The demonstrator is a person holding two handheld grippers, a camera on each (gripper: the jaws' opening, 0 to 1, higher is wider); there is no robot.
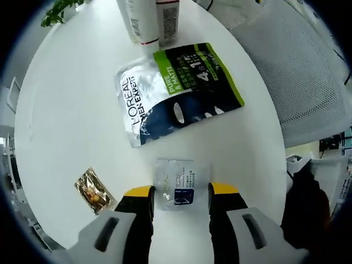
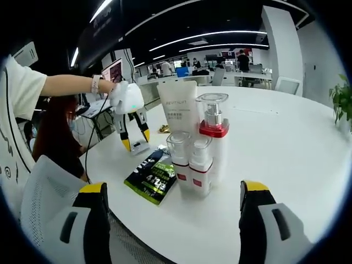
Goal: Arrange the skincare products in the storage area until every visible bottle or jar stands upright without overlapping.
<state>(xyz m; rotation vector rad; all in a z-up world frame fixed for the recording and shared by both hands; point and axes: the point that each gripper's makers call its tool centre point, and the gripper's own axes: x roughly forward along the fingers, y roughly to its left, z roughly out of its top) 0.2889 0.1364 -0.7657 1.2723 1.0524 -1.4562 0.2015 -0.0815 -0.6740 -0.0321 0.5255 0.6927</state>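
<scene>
While my left gripper (image 1: 181, 193) hangs over the round white table (image 1: 71, 121), its yellow-tipped jaws stand apart with a small silver sachet (image 1: 180, 187) lying flat between them; I cannot tell whether the tips touch its sides. Left of that, near the table's edge, lies a small gold foil packet (image 1: 94, 189). Further in, toward the table's middle, a large L'Oreal Men Expert face-mask pouch (image 1: 175, 92), silver, dark blue and green, lies flat and slightly askew. Beyond it, at the far side, stand the bases of a white tube (image 1: 141, 21) and a pump bottle (image 1: 168, 22), close together.

From my right gripper view, a person's arm (image 2: 71, 84) reaches in from the left and holds the left gripper (image 2: 135, 144) tips down on the table, over the sachet. The mask pouch (image 2: 150, 176) lies near the table's near edge, just left of the standing group. That group is upright: a tall white tube (image 2: 180, 108) at the back, a tall bottle with a clear cap and red collar (image 2: 213, 122) beside it, and two short clear-capped pump bottles (image 2: 190, 162) in front, touching side by side. My right gripper (image 2: 175, 190) is wide open, holding nothing, its jaws framing the group from short of the edge. A green plant (image 2: 342, 102) leans in at the far right.
</scene>
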